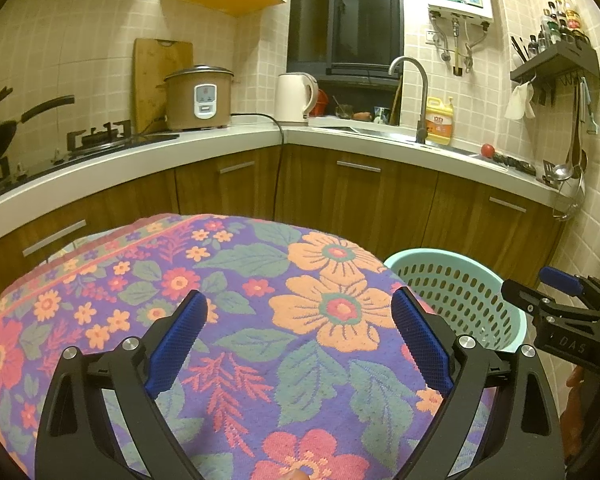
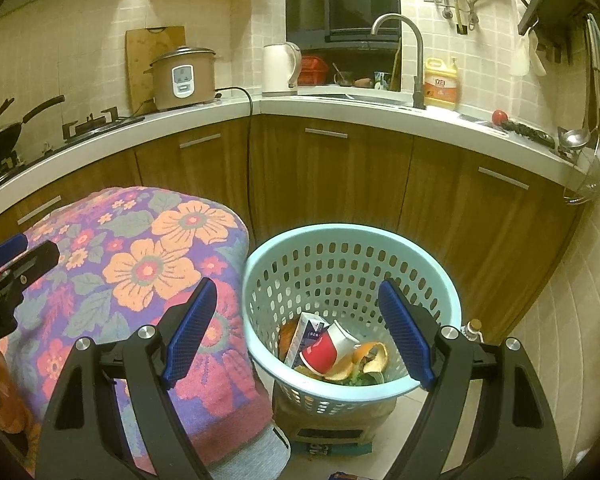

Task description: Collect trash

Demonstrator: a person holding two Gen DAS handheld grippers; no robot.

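Note:
A light blue perforated basket stands on a box on the floor beside the cloth-covered table. Inside it lie a red paper cup, a white and blue carton and orange peel. My right gripper hovers above the basket, its jaws wide apart with nothing between them. My left gripper is open over the floral cloth, also empty. In the left wrist view the basket sits to the right, with the right gripper beyond it. The left gripper shows at the right wrist view's left edge.
A floral cloth covers the table at the left. Behind runs an L-shaped counter with wooden cabinets, a rice cooker, a kettle, a sink tap and a yellow detergent jug. A bottle top shows right of the basket.

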